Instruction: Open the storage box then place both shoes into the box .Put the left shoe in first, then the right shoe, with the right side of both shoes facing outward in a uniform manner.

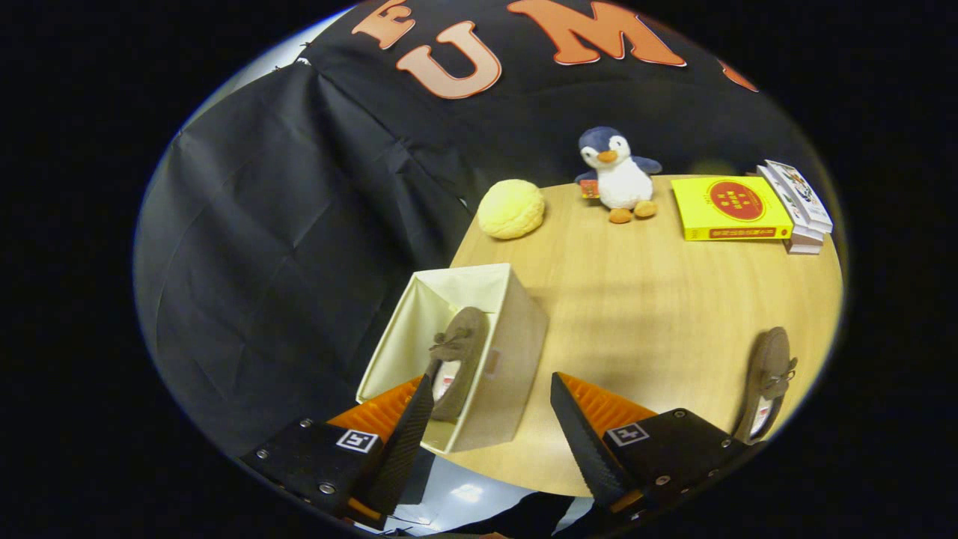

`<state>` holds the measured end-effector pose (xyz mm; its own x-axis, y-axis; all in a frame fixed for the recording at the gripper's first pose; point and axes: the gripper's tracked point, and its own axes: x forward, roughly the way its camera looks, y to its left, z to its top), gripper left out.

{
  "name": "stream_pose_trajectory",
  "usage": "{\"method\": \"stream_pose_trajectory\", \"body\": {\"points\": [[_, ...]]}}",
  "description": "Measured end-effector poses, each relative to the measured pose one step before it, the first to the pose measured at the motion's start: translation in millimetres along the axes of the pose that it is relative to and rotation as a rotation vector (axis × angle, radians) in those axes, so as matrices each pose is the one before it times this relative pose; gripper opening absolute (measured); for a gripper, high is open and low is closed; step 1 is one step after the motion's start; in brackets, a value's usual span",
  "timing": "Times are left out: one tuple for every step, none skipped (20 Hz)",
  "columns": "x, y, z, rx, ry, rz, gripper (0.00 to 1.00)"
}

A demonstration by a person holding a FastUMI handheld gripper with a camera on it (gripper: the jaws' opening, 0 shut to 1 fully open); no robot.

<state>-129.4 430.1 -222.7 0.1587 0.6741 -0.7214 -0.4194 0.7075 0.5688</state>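
Note:
A cream fabric storage box [509, 352] stands open at the near left edge of the round wooden table [658, 314]. One brown loafer [458, 352] with a bow lies inside the box along its right wall, toe pointing away. The other brown loafer [771, 378] rests on the table to the right, beyond the right finger. My gripper [494, 385] is open, held above the box's near side, with nothing between its fingers. The left fingertip [419, 408] overlaps the heel of the shoe in the box.
At the far side of the table sit a yellow round cushion [511, 209], a plush penguin [618, 176], a yellow book [730, 208] and a small stack of books [799, 206]. Black cloth hangs behind and to the left of the table.

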Motion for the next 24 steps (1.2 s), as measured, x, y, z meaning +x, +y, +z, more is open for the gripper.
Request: {"method": "stream_pose_trajectory", "body": {"points": [[-7.79,-16.25,-0.24,0.00122,-0.01623,-0.01892,0.96],[-7.64,-19.05,1.27,0.00115,-0.01596,-0.02308,0.96],[-8.91,-19.99,0.93,-0.00279,-0.01455,-0.02509,0.96],[-7.93,-21.79,1.52,-0.00163,-0.01462,-0.02763,0.97],[-6.69,-9.45,-6.06,-0.00254,-0.01755,-0.02963,0.97],[-3.94,-20.15,-1.58,-0.00045,-0.0107,-0.03449,0.97],[-5.18,-18.28,-3.66,-0.00273,-0.00785,-0.02842,0.97],[-3.6,-18.42,-3.94,-0.00406,0.00136,-0.02836,0.97],[-2.49,-18.67,-6.21,-0.01382,0.004,-0.03158,0.97],[-1.87,-20.12,-5.08,-0.01885,-0.0021,-0.03888,0.97],[0.01,-19.83,-7.3,-0.01192,0.00152,-0.03495,0.98],[0.78,-17.3,-7.86,-0.00042,0.00271,-0.02444,0.98],[0.94,-16.0,-9.34,0.00341,0.00526,-0.02427,0.98],[2.8,-17.01,-9.63,0.00686,0.00969,-0.02535,0.98],[3.08,-18.11,-8.8,0.00776,0.00992,-0.02588,0.98],[3.21,-16.02,-8.25,0.00898,0.01202,-0.02425,0.98],[5.35,-13.25,-8.05,0.00637,0.01072,-0.01924,0.97],[5.59,-11.91,-5.74,0.00175,0.00654,-0.0153,0.96],[5.19,-11.82,-7.0,-0.01102,0.01116,-0.01492,0.96],[6.71,-10.76,-7.52,-0.01152,0.0108,-0.01341,0.94],[9.56,-8.9,-9.02,-0.01078,0.01623,-0.00949,0.93],[7.91,-4.74,-5.75,-0.00558,0.00739,-0.00333,0.91],[7.44,-4.23,-4.35,-0.00587,0.00691,-0.00333,0.89],[7.54,-2.33,-0.86,-0.00374,0.00069,-0.00496,0.86]]}}
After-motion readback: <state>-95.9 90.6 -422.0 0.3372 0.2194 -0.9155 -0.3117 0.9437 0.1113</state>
